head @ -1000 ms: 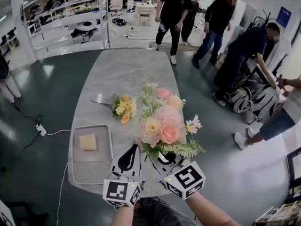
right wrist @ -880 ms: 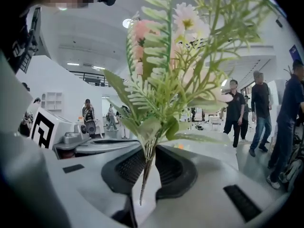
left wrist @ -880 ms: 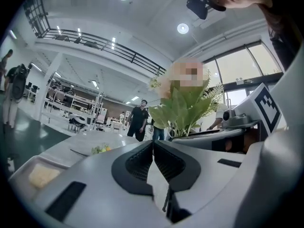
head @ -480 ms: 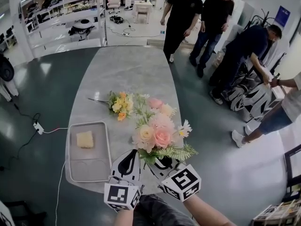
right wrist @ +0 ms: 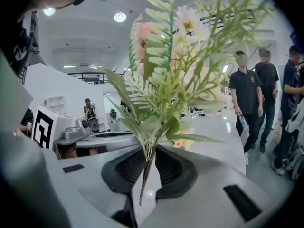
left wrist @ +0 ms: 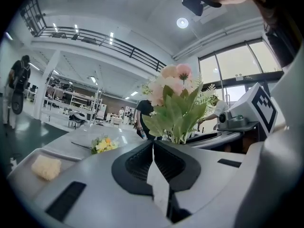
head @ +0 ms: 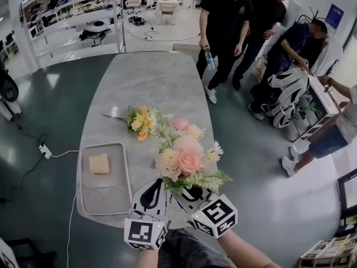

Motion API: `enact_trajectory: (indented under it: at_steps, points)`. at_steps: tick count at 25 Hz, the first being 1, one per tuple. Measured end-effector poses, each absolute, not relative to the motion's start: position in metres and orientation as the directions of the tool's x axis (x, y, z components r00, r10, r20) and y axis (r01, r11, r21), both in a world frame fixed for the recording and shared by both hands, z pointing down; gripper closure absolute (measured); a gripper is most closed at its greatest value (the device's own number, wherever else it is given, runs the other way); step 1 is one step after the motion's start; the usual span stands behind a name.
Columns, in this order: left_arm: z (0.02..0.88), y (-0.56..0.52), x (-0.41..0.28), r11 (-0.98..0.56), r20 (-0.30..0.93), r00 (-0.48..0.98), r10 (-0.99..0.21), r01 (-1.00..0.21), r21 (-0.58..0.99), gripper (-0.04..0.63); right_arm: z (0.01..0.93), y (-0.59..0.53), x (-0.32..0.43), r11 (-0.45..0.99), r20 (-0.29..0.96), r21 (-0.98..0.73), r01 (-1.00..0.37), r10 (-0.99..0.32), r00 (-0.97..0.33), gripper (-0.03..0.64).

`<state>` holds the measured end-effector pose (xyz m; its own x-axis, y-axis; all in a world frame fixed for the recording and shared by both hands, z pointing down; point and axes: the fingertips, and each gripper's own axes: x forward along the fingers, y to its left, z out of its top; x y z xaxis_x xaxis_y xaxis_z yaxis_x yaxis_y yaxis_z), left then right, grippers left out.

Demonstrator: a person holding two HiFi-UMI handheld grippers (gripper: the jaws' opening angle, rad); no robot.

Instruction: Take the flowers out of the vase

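Observation:
My right gripper is shut on the green stems of a bouquet of pink and cream flowers with fern leaves, held upright above the near end of the table. In the right gripper view the stems run down between the dark pads. Just left of it, my left gripper is shut with nothing in it; its view shows the bouquet close on the right. A small yellow and orange flower bunch lies on the table farther out. No vase shows in any view.
The grey marble table stretches away from me. A metal tray at its near left holds a yellow sponge. Several people stand off the table's far right side. A power strip lies on the floor at left.
Both grippers and the bouquet have sunk a little toward the table's near end. The people at the back right have walked closer to the table.

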<state>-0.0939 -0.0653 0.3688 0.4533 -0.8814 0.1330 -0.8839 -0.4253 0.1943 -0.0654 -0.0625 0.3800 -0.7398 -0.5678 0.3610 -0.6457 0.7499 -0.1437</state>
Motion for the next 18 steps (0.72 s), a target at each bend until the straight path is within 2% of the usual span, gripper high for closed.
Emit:
enact_trajectory:
  at_steps: [18]
  points:
    - [0.3714, -0.0631, -0.0971, -0.425, 0.146, 0.451, -0.881, -0.887, 0.179, 0.58, 0.3803, -0.0611, -0.0659, 0.746, 0.364, -0.172, -0.643, -0.558, -0.745, 0.545]
